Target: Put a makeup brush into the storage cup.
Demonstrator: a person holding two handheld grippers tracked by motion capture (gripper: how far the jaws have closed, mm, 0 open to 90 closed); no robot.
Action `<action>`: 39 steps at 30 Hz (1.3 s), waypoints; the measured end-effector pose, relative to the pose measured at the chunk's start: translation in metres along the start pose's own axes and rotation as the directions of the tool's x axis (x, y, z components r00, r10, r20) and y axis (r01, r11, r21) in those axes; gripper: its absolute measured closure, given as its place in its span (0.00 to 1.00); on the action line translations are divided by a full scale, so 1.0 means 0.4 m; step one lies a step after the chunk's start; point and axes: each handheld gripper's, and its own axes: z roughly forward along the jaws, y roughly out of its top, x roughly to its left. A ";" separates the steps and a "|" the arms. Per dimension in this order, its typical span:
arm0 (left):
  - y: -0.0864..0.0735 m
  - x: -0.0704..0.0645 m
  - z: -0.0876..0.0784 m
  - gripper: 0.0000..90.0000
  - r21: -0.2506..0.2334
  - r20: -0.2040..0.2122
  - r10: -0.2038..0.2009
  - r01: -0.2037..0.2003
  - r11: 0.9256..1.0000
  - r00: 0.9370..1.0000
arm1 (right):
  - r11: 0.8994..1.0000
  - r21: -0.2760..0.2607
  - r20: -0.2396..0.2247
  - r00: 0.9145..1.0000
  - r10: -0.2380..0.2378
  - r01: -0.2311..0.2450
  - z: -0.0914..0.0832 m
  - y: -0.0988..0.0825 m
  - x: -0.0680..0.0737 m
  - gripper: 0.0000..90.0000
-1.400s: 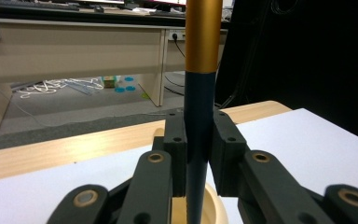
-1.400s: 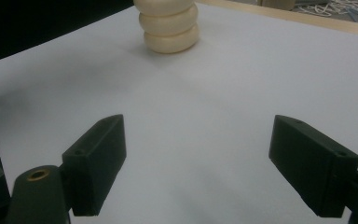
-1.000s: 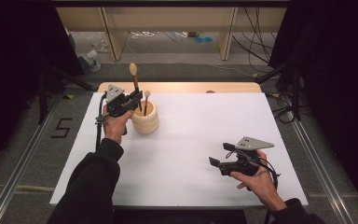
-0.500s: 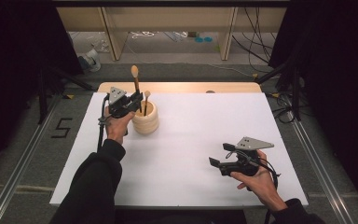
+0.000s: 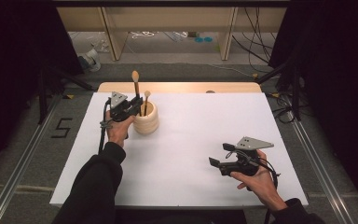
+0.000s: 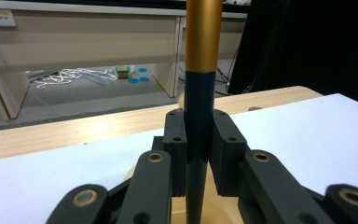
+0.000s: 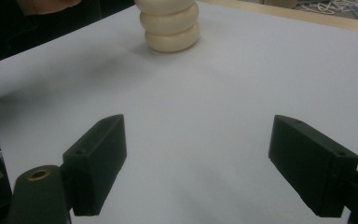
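Brush (image 5: 135,84) with the dark handle and gold ferrule is basically halfway into the holder, so I'd call this the tail end of the drop-in step. Going left to right: the left gripper (image 5: 131,107) is clamped tight on the dark part of the handle, and in the left gripper view you can see both pads squeezing it with the gold section (image 6: 204,35) sticking straight up above them. Brush is upright, its lower end down inside the cream ribbed holder (image 5: 146,120), which sits at the back left of the white tabletop (image 5: 200,130). A second wooden-tipped stick (image 5: 146,100) is already standing in the same holder, so that one looks done.

Whether the brush has bottomed out in the holder, can't tell from here. What's left, I'd guess: let go and pull the hand clear without tipping the holder.

Over on the right, the right gripper (image 5: 220,156) hangs low over bare tabletop, jaws spread wide, nothing between them. Looks idle to me, and it's well apart from the holder.
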 end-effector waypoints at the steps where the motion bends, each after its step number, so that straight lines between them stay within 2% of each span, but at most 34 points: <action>1: -0.002 0.001 0.000 0.87 -0.002 0.001 -0.008 0.008 1.000 1.000 | 1.000 0.002 -0.001 1.000 0.000 0.000 0.000 0.000 0.000 0.22; 6: -0.012 -0.001 0.004 0.86 0.005 -0.005 -0.004 0.004 1.000 1.000 | 1.000 0.002 -0.003 1.000 0.000 0.000 0.000 0.001 0.000 0.22; 9: -0.020 -0.002 0.010 0.86 0.016 0.012 -0.011 0.011 1.000 1.000 | 1.000 0.005 -0.007 1.000 0.000 0.000 0.000 0.001 0.000 0.23; 13: -0.018 -0.010 0.009 0.69 0.006 0.019 -0.003 0.003 1.000 1.000 | 1.000 0.005 -0.007 1.000 0.000 0.000 0.000 0.001 0.000 0.23; 15: -0.017 -0.017 0.006 0.60 0.016 0.014 0.014 -0.015 1.000 1.000 | 1.000 0.006 -0.006 1.000 0.001 -0.001 0.000 0.001 -0.001 0.23; 18: -0.015 -0.019 -0.001 0.48 0.023 -0.004 0.010 -0.010 1.000 1.000 | 1.000 0.008 -0.006 1.000 -0.001 0.001 -0.001 0.002 0.000 0.23; 21: -0.011 -0.019 -0.009 0.42 0.031 -0.011 0.014 -0.013 0.999 1.000 | 1.000 0.006 -0.005 1.000 0.000 0.000 -0.001 0.002 0.000 0.23; 25: -0.003 -0.016 -0.024 0.37 0.035 -0.016 0.010 -0.009 0.999 1.000 | 1.000 0.027 0.000 1.000 0.009 -0.009 -0.006 0.004 0.001 0.23; 29: 0.000 -0.008 -0.036 0.31 0.057 0.021 -0.025 0.024 0.998 0.999 | 1.000 0.024 -0.002 1.000 0.008 -0.008 -0.006 0.004 0.000 0.23; 30: 0.001 -0.005 -0.039 0.31 0.059 0.029 -0.017 0.016 0.998 0.999 | 1.000 0.023 -0.001 1.000 0.009 -0.009 -0.006 0.005 0.000 0.23; 33: -0.001 -0.003 -0.049 0.30 0.062 0.038 -0.027 0.025 0.998 0.999 | 1.000 0.006 -0.002 1.000 0.014 -0.014 -0.003 0.004 0.000 0.23; 36: -0.005 -0.005 -0.062 0.25 0.068 0.041 -0.020 0.017 0.998 0.999 | 1.000 0.005 -0.001 1.000 0.017 -0.017 -0.003 0.004 -0.001 0.23; 39: -0.007 -0.007 -0.074 0.21 0.067 0.047 -0.040 0.037 0.997 0.998 | 1.000 -0.006 0.004 1.000 0.009 -0.009 -0.001 0.003 -0.002 0.23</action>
